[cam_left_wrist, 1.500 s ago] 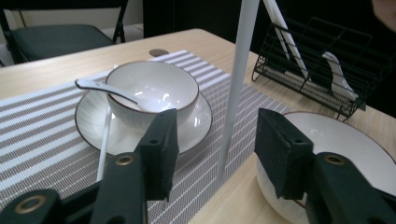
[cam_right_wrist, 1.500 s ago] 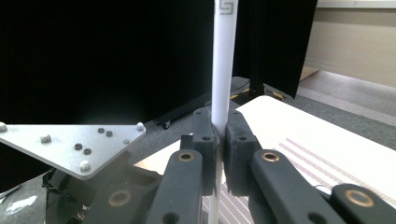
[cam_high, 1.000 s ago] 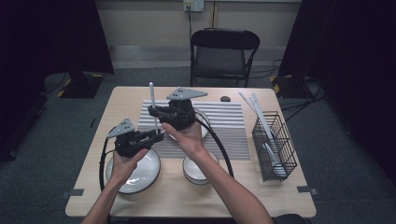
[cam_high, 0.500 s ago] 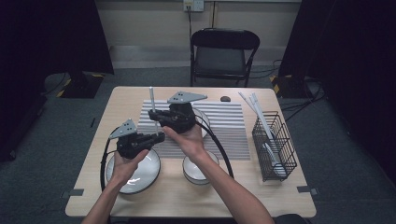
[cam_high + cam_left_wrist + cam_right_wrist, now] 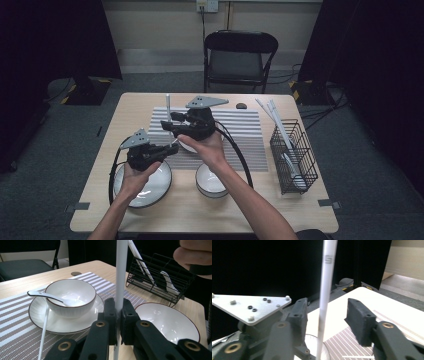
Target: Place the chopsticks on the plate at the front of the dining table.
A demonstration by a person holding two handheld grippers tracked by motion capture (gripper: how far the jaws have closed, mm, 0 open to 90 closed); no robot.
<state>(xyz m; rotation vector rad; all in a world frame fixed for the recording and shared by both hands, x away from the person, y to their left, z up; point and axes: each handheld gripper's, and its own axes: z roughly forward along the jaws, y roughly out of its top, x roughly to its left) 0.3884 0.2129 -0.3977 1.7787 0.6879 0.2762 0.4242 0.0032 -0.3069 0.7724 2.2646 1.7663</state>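
A white chopstick (image 5: 121, 272) stands upright with my left gripper (image 5: 118, 312) shut on its lower part. In the high view the left gripper (image 5: 169, 148) points right, over the placemat's left edge, and the chopstick (image 5: 168, 102) rises above it. My right gripper (image 5: 328, 315) is higher on the same chopstick (image 5: 327, 277). Its jaws have just been opening and stand apart on either side of the stick without pressing it. From above, the right gripper (image 5: 169, 121) points left, just over the left one.
A bowl (image 5: 71, 293) with a spoon (image 5: 42, 293) sits on a plate on the striped placemat (image 5: 240, 130); a second chopstick (image 5: 44, 330) lies beside it. Near the front edge are an empty bowl (image 5: 210, 182) and a plate (image 5: 150, 187). A wire rack (image 5: 292, 155) with utensils stands at the right.
The right gripper's jaws have come apart from the chopstick. Both hands stay almost where they were, and the stick stays upright in the left gripper.
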